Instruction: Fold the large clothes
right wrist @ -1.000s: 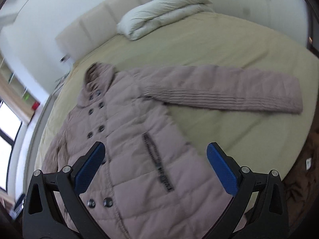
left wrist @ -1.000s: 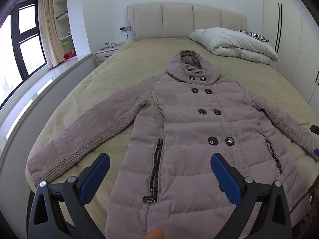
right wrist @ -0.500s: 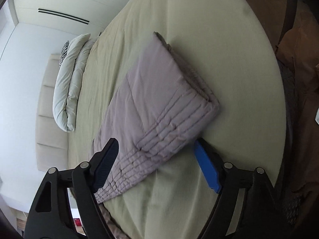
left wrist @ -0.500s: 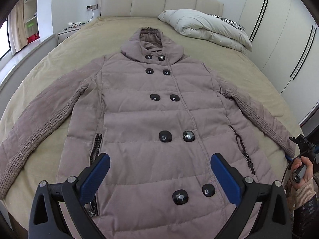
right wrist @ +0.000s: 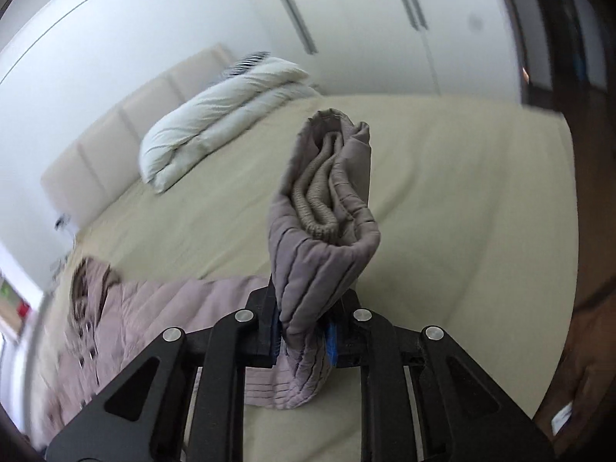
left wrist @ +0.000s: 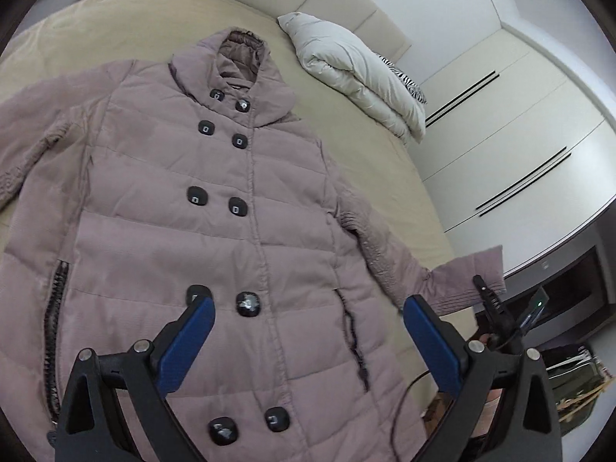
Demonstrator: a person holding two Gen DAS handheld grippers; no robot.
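A mauve quilted coat point(left wrist: 215, 200) with dark buttons lies front up and spread flat on the beige bed point(left wrist: 358, 146). My left gripper point(left wrist: 308, 340) hovers open over the coat's lower front, nothing between its blue pads. In the right wrist view the end of the coat's sleeve point(right wrist: 323, 208) stands up out of my right gripper point(right wrist: 302, 340), whose jaws are closing and pinch the cuff between the blue pads. The left wrist view shows the same sleeve end point(left wrist: 469, 273) lifted off the bed at the right edge, with the right gripper's tip point(left wrist: 487, 294) against it.
A folded white duvet point(left wrist: 358, 73) and a striped pillow point(left wrist: 408, 81) lie by the padded headboard point(left wrist: 327, 11). White wardrobe doors point(left wrist: 519, 123) stand past the bed's right side. Dark floor with clutter point(left wrist: 577, 381) lies beyond the bed's right edge.
My right gripper went to the sleeve's end, closed on the cuff and lifted it off the bed. My left gripper swung right over the coat and stayed open.
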